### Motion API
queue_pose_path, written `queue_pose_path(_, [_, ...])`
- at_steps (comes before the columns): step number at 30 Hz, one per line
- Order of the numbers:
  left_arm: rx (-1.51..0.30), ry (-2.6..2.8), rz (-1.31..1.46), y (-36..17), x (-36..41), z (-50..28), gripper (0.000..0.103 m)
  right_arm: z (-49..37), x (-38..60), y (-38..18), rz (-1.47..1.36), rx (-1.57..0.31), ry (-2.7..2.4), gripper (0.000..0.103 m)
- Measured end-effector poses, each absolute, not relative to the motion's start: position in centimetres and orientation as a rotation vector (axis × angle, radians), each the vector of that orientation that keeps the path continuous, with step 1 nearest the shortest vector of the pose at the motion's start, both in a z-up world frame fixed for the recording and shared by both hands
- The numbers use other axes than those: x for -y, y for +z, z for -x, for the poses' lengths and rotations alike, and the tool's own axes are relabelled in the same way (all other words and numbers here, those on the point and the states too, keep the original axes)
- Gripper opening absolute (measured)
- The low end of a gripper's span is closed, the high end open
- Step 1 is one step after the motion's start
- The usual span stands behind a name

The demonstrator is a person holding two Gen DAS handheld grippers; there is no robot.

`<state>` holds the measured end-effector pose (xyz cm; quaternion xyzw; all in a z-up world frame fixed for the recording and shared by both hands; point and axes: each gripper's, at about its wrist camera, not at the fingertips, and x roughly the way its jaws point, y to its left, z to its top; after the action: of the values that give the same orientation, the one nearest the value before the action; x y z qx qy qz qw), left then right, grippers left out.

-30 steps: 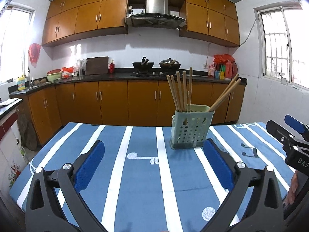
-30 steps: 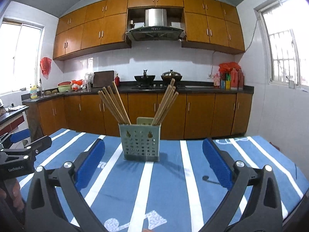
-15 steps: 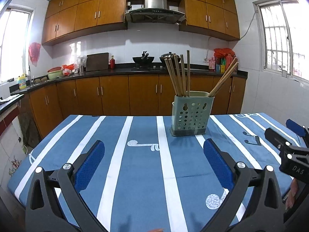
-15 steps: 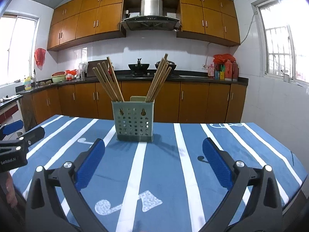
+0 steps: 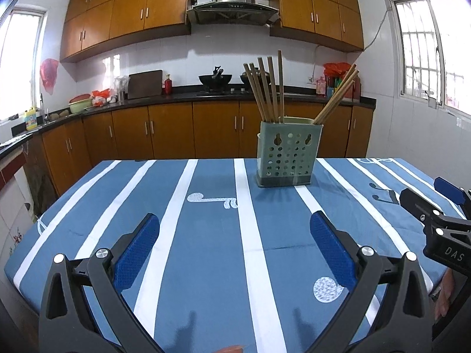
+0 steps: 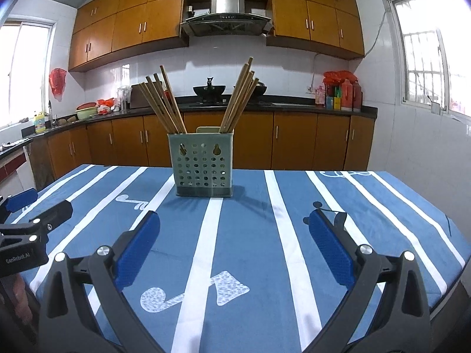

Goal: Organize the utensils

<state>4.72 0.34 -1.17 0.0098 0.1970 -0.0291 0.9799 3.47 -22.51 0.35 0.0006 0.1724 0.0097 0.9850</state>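
A pale green perforated utensil holder [image 5: 285, 154] stands upright on the far middle of the table; it also shows in the right wrist view [image 6: 203, 165]. Several wooden chopsticks [image 5: 266, 91] stand in it in two bunches, also visible in the right wrist view [image 6: 163, 104]. My left gripper [image 5: 234, 229] is open and empty, low over the near part of the table. My right gripper [image 6: 232, 226] is open and empty, also near the front edge. Each gripper shows at the side of the other's view: the right gripper [image 5: 435, 214] and the left gripper [image 6: 29, 214].
The table carries a blue cloth with white stripes and music-note prints [image 5: 212, 200]. Behind it run wooden kitchen cabinets and a dark counter [image 5: 182, 97] with a stove, woks and bottles. Windows are on both side walls.
Both grippers have drawn back toward the table's near edge and sunk lower, so the holder looks farther away. Both stay open and empty. The holder and chopsticks have not moved.
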Motion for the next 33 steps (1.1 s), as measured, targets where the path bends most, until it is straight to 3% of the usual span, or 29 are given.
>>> queue_pose_path(33, [-0.388, -0.054, -0.011, -1.31, -0.4, -4.49, 0.101, -3.28, 23.14, -0.21, -0.032, -0.353, 0.012, 0.099])
